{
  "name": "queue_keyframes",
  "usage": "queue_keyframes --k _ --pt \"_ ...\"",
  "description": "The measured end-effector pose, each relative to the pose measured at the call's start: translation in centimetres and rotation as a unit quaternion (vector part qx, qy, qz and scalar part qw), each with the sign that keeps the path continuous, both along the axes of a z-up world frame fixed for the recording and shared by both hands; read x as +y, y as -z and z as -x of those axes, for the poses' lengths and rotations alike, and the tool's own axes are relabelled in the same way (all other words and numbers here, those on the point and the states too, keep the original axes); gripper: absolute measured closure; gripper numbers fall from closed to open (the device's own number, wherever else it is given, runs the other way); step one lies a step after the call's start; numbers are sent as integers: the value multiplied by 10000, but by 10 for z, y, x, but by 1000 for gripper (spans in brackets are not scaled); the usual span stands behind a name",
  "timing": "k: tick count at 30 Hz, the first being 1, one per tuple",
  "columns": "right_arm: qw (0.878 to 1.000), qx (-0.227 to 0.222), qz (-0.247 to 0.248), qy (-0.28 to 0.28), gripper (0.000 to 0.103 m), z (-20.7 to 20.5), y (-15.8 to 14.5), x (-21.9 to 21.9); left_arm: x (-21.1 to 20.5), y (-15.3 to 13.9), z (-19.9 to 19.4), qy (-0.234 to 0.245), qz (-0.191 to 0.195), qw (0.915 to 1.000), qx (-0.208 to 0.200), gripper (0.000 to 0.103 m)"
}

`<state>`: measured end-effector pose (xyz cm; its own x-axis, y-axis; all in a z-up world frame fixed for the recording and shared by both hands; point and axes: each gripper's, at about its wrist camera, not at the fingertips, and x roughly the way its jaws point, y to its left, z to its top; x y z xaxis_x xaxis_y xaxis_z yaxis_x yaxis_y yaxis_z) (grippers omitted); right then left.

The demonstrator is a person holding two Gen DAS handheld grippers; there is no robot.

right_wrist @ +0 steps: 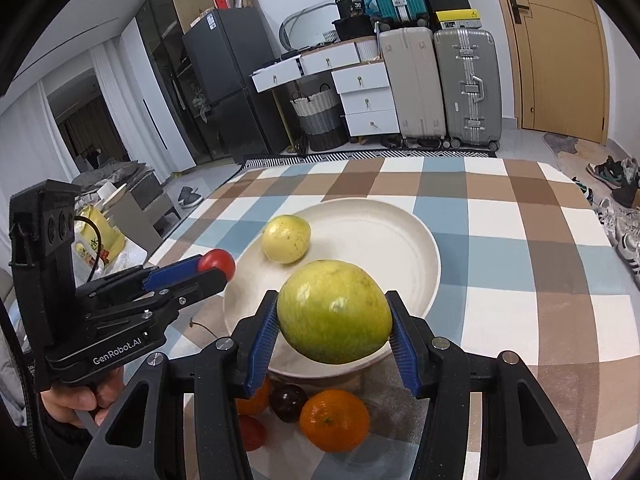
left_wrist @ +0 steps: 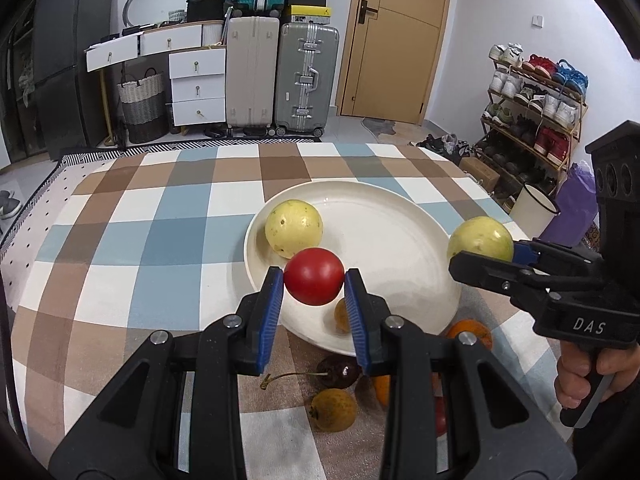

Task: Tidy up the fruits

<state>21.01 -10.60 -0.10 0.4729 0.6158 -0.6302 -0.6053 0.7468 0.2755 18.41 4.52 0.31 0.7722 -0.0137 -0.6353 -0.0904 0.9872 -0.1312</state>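
Round red tomato-like fruit (left_wrist: 314,276) is pinched between the blue-padded fingers of the left gripper (left_wrist: 314,280), held above the near rim of the wide cream plate (left_wrist: 400,240). Large yellow-green guava-like fruit (right_wrist: 334,312) is clamped in the right gripper (right_wrist: 334,320), also over the plate's near edge. One pale yellow fruit (left_wrist: 294,228) already lies on the plate. Orange mandarin (right_wrist: 334,420), dark cherry (left_wrist: 340,372) and others wait on the checked tabletop (left_wrist: 160,240). Judgement: lower each fruit onto bare plate before releasing, spaced apart, to avoid rolling.
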Motion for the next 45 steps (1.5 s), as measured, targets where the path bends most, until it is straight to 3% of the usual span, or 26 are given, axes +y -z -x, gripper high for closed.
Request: queue_keyframes --k 4,8,24,25,30,32,33,35,37,38,39,45 --pt "10000 46 29 -17 53 -4 7 4 0 8 -6 -13 -46 10000 73 74" --pt "9998 45 155 -69 62 -6 13 13 3 16 -10 -18 -9 9999 149 74" --pt "9997 -3 222 57 59 -4 18 5 4 19 -8 -48 -32 9995 299 73" --pt "9997 -27 238 70 54 -4 17 4 4 18 -6 -63 -44 9995 292 71" --pt "9995 -84 295 124 46 2 14 -2 3 8 10 -114 -162 9997 106 33" --pt "9996 -71 262 122 32 4 12 -5 2 3 17 -154 -213 9997 16 21" --pt "9996 -64 231 128 28 6 12 -7 1 0 22 -174 -240 9996 -36 19" --pt "9997 -50 167 152 12 9 10 -13 -1 -3 29 -187 -348 9992 -97 17" --pt "9993 -127 169 316 5 13 8 -19 -2 -6 36 -209 -436 9988 -115 10" --pt "9988 -166 181 427 4 14 8 -22 -1 -7 40 -246 -451 9986 -139 2" --pt "9986 -171 175 466 4 15 8 -25 -1 -7 44 -286 -439 9985 -168 1" --pt "9988 -63 135 468 1 25 15 -40 2 -5 62 -284 -318 9990 -141 1"
